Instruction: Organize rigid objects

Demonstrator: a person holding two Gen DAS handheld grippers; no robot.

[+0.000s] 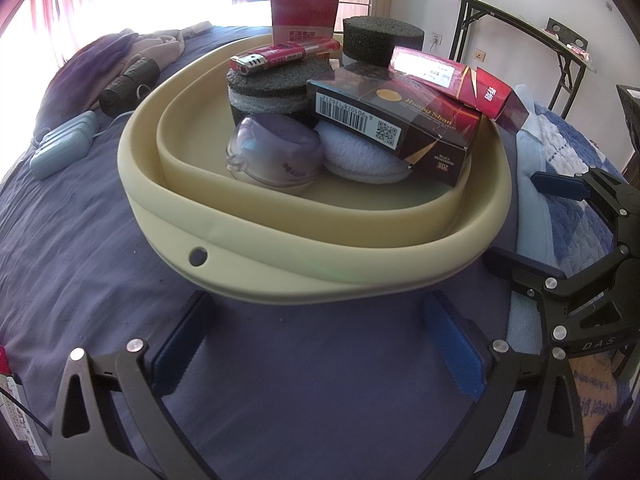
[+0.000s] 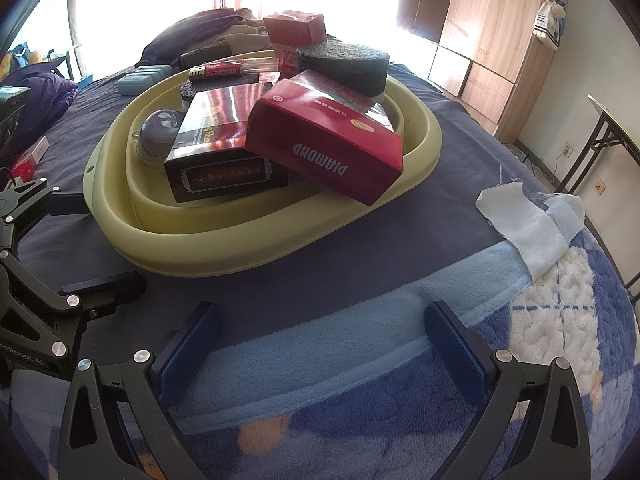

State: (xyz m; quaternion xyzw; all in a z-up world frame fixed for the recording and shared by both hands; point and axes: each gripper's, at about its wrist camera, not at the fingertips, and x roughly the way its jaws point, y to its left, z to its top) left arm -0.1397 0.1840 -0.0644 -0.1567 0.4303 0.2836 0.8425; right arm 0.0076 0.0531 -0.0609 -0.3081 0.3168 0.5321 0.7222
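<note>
Under the black box (image 1: 394, 120) a white pad (image 1: 360, 156) half hides; both grippers (image 1: 320, 344) (image 2: 320, 344) spread, empty.

We see the white pad (image 1: 362, 156) only partly, under the black carton (image 1: 396, 120); the small red box (image 2: 28, 162) is cut off beside us.

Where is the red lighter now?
The red lighter lies on a black foam disc at the far side of the yellow basin, before the upright red box.
</note>
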